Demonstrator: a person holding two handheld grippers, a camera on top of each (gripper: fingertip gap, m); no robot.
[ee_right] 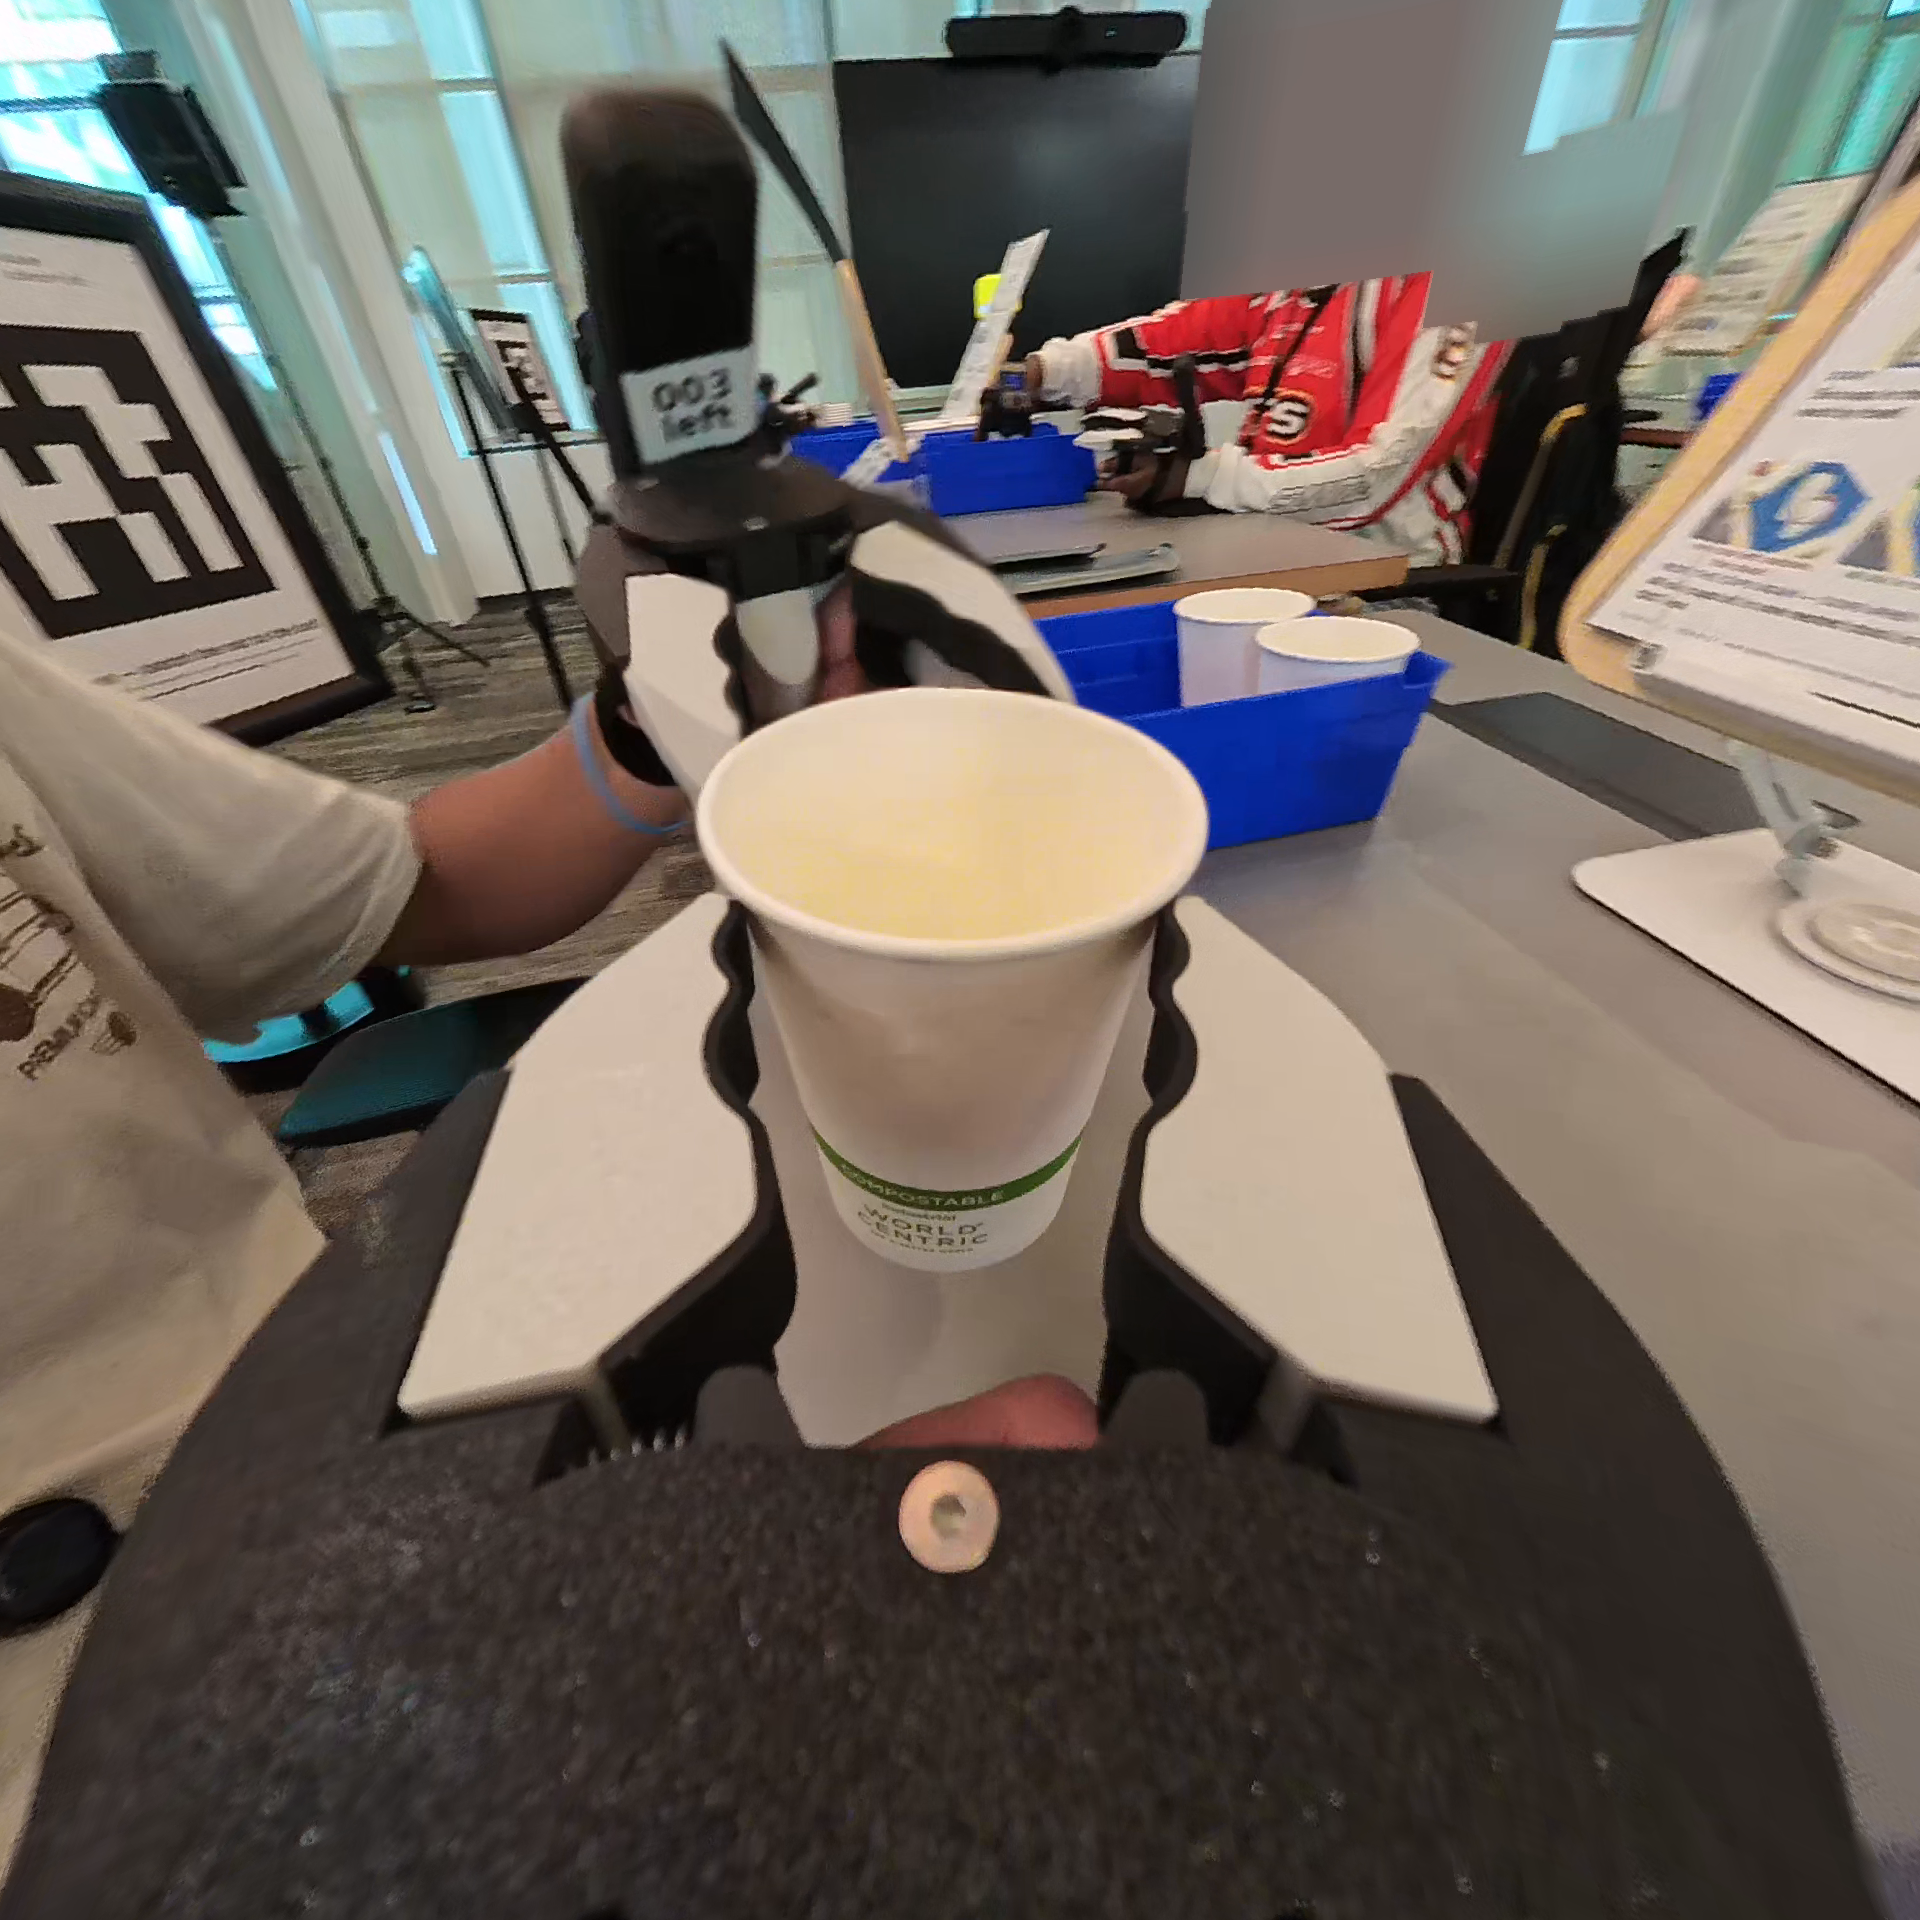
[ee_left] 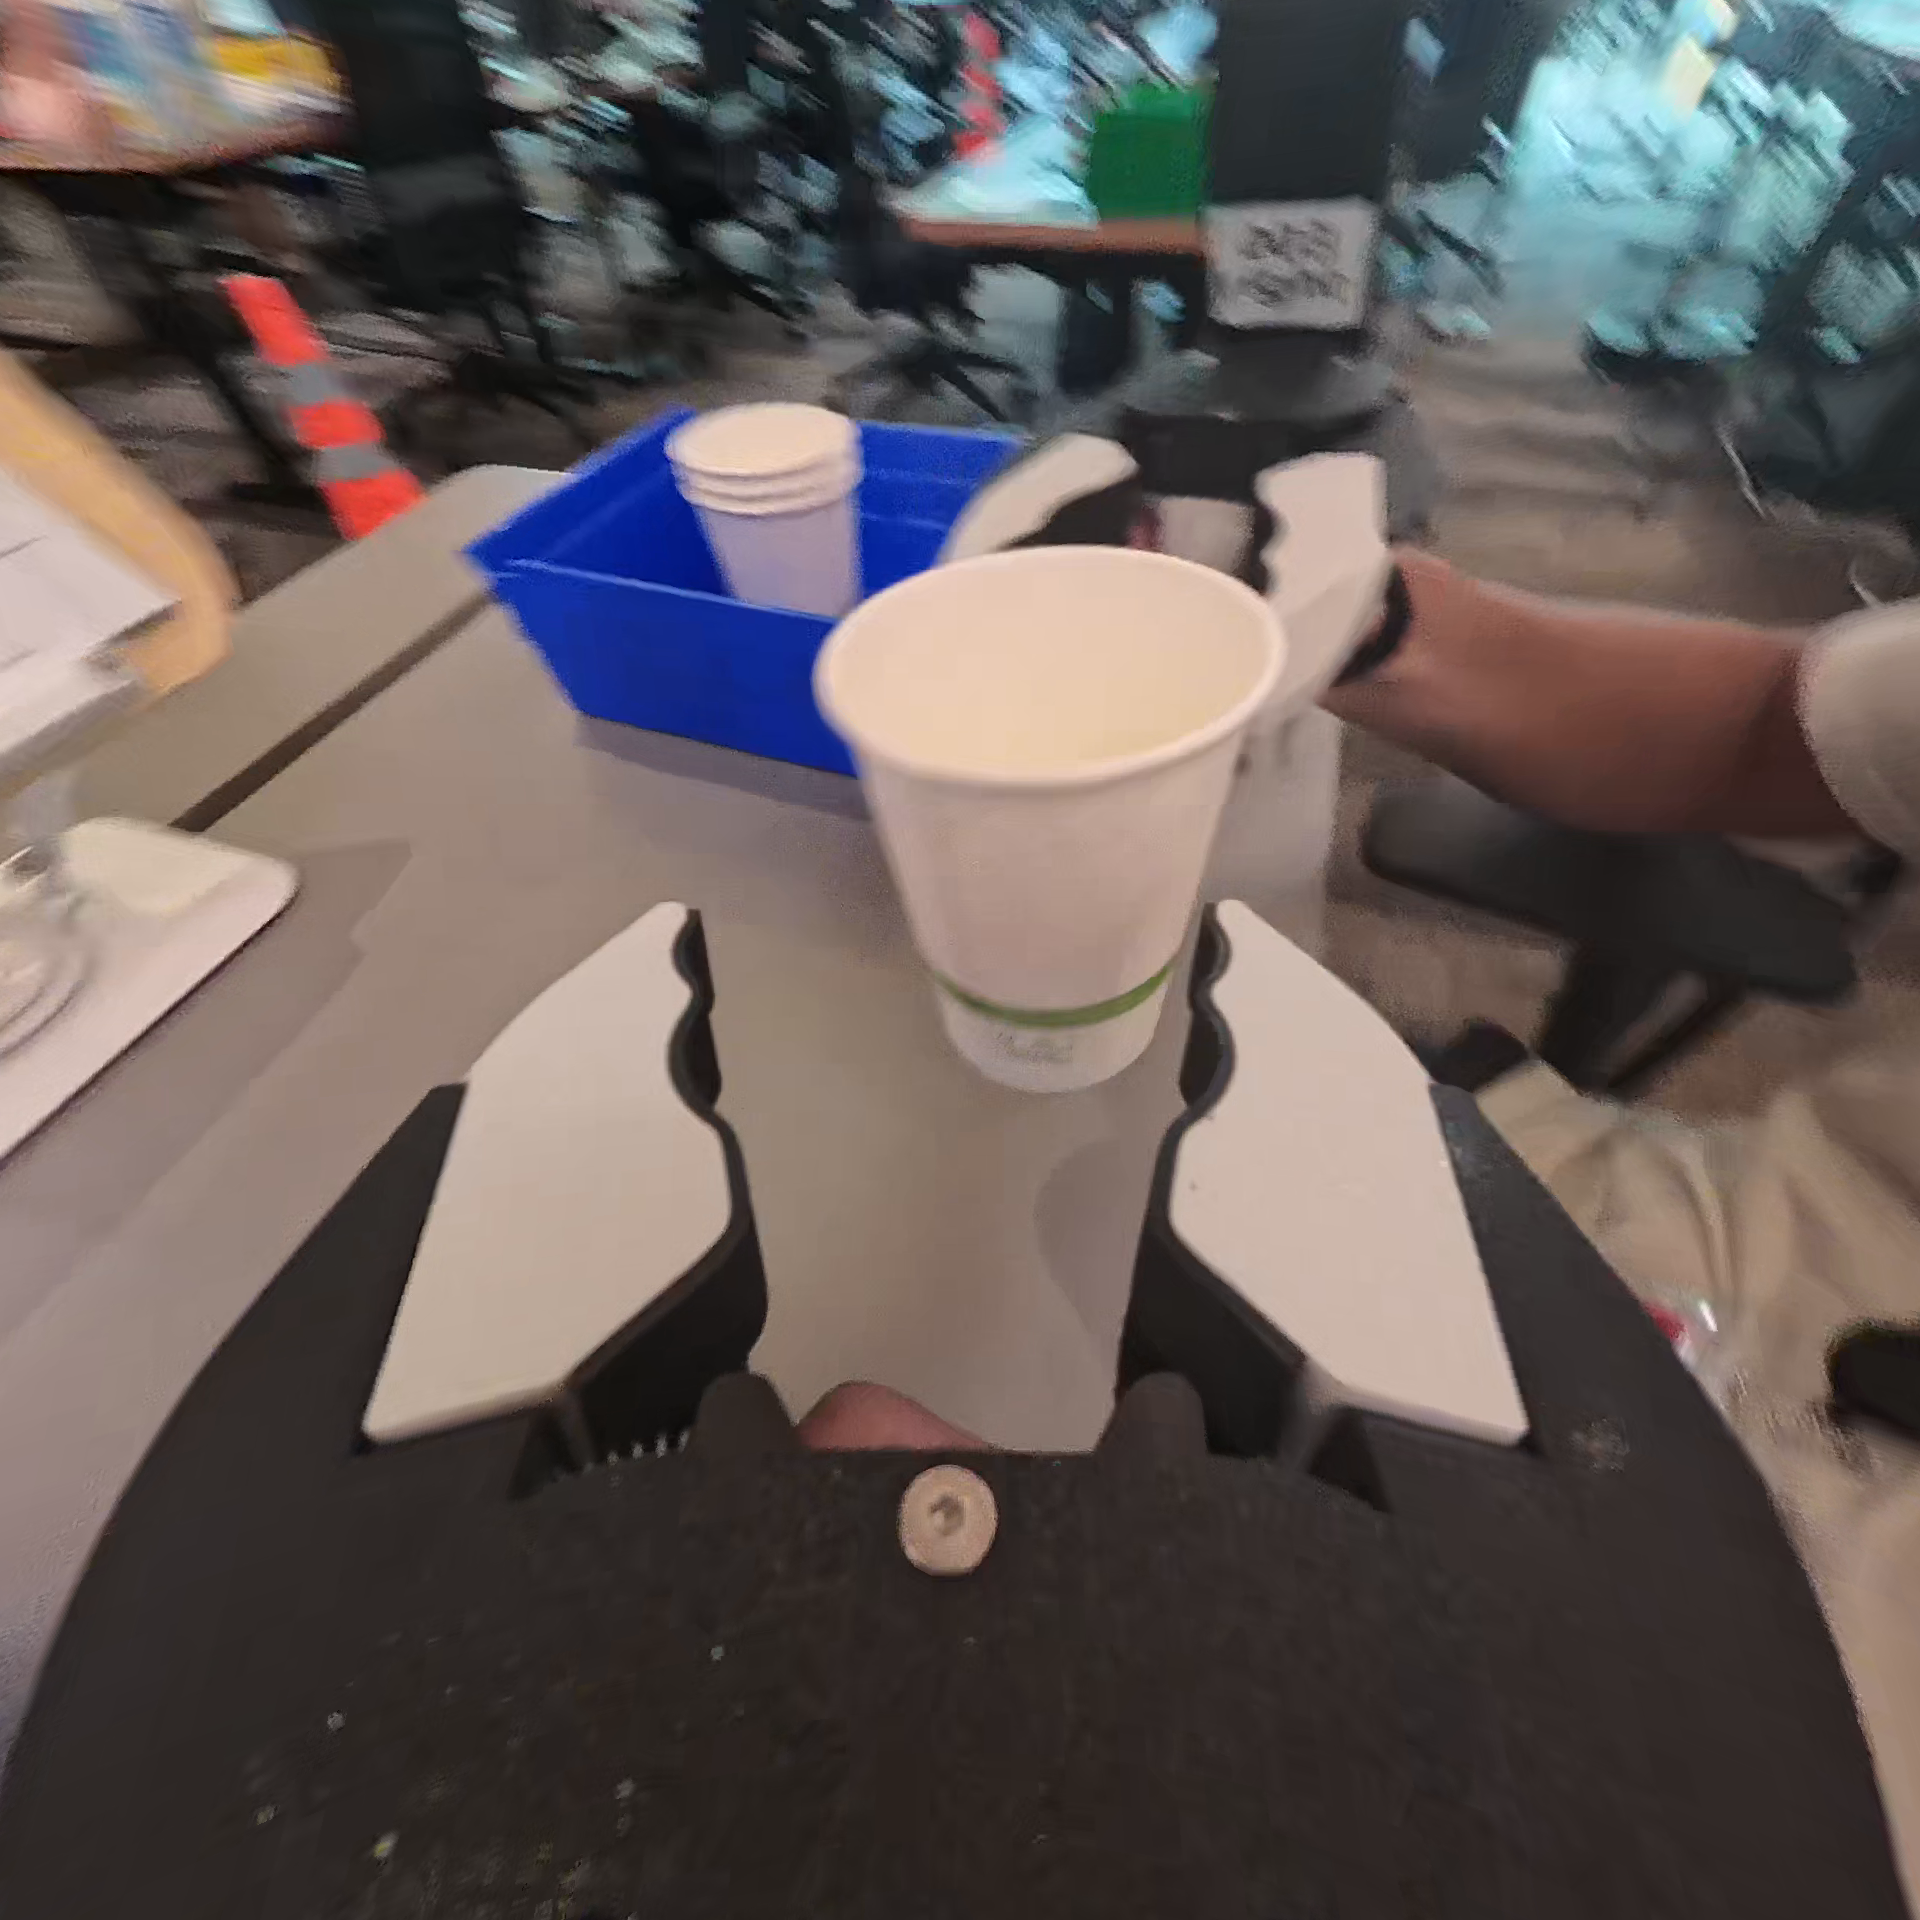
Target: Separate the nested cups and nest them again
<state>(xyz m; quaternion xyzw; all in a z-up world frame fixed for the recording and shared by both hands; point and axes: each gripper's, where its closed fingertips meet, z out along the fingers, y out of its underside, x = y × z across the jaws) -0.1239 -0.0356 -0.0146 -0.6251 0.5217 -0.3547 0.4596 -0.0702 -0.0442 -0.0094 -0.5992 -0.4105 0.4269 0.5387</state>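
While the right gripper (ee_right: 951, 925) clamps a white paper cup (ee_right: 940, 966) at frame centre, the left gripper (ee_left: 951, 914) stands released, holding nothing; blue bin (ee_left: 665, 623) upper centre.

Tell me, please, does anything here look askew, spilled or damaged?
Nothing is spilled or damaged. The white paper cup held by the right gripper is tilted in the air, as expected mid-carry. The nested stack stands in the blue bin.

Grey table (ee_right: 1558, 1091), patterned carpet (ee_right: 488, 644), tall bright windows (ee_right: 416, 156), dark screen (ee_right: 997, 208).
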